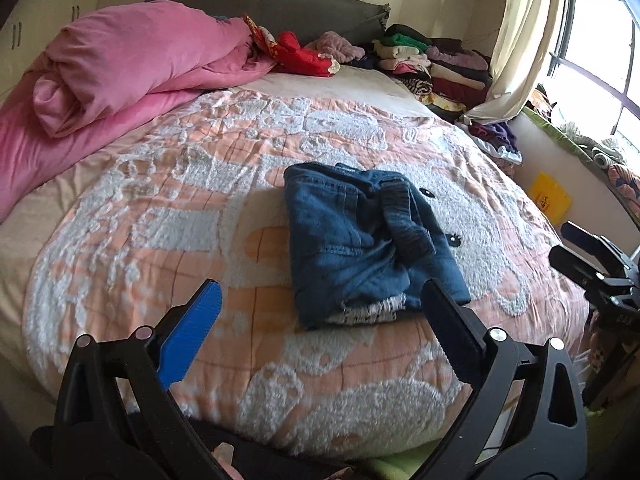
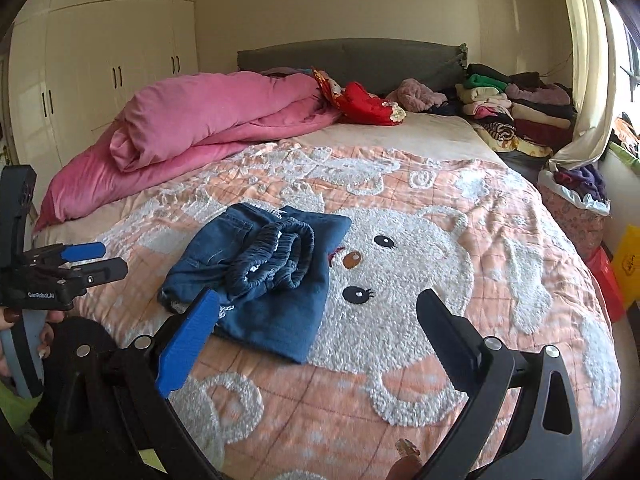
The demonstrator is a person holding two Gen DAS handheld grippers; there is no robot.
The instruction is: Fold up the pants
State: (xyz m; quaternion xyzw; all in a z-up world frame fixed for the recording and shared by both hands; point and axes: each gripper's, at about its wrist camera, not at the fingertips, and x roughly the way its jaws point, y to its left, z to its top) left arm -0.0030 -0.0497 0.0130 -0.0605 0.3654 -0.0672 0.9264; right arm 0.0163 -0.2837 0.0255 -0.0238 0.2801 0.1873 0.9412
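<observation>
Blue denim pants (image 1: pixel 360 240) lie folded into a compact bundle on the bed (image 1: pixel 160 208), mid-blanket, partly over the white bear face pattern. Elastic waistband (image 2: pixel 276 256) sits bunched on top of the bundle; some white lining shows at the near edge.

Left tool (image 1: pixel 320 312) is spread wide, one blue finger and one black finger, hovering near the bundle's near edge, pinching nothing. In the right wrist view the same tool shows at the far left edge with its fingers apart.

Right tool (image 2: pixel 318 320) is also spread wide, empty, near edge of the pants just beside its blue finger. Not touching as far as I can tell.

Pink duvet (image 1: pixel 132 68) is rolled up far left on the bed. Stacks of folded clothes (image 1: pixel 436 64) far right by the headboard. Curtain (image 1: pixel 516 48) and window at right. White wardrobe (image 2: pixel 112 64) far left in the right wrist view.
</observation>
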